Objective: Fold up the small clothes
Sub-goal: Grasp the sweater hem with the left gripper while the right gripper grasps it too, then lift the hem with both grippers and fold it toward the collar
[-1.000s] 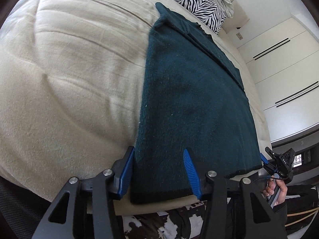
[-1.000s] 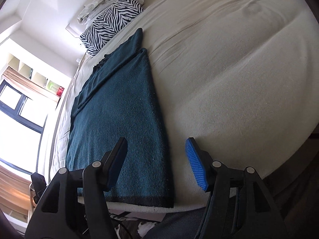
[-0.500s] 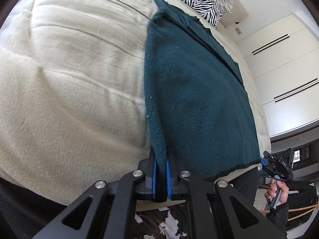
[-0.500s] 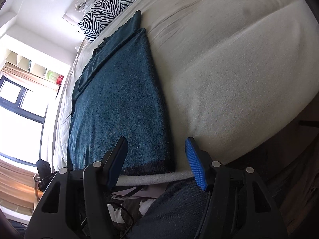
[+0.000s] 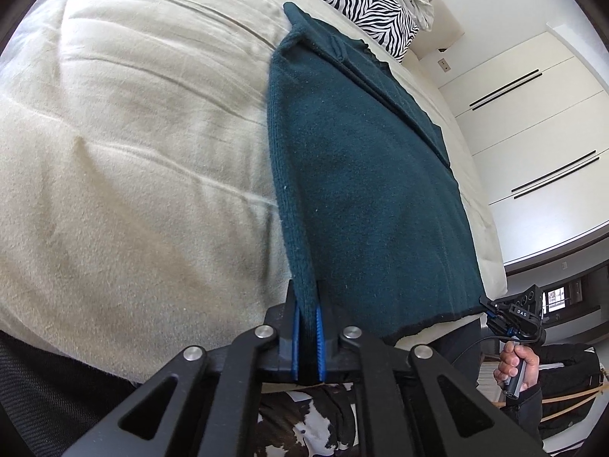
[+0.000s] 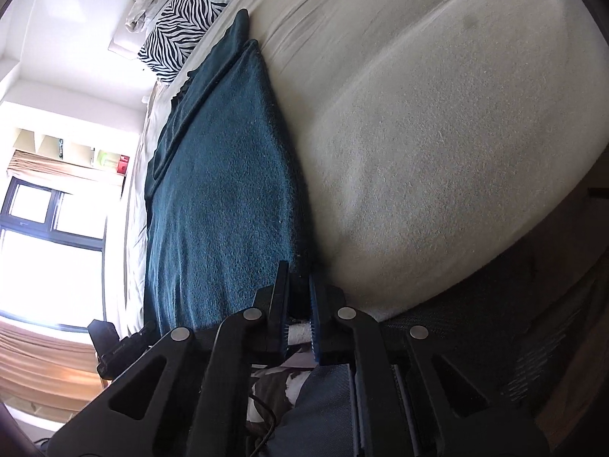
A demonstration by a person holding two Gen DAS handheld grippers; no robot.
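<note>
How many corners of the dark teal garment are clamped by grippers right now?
2. The left gripper is shut on the near-left hem corner of the teal garment; the right gripper is shut on its near-right corner. The far end lies free on the bed.

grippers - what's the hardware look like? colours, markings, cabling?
Both alike: black angular linkage arms with triangular cut-outs and silver pivot bolts, jaws lined with ribbed blue pads. The right gripper shows a white "DAS" marking, a black cable and a grey handle in a bare hand with a dark sleeve.
</note>
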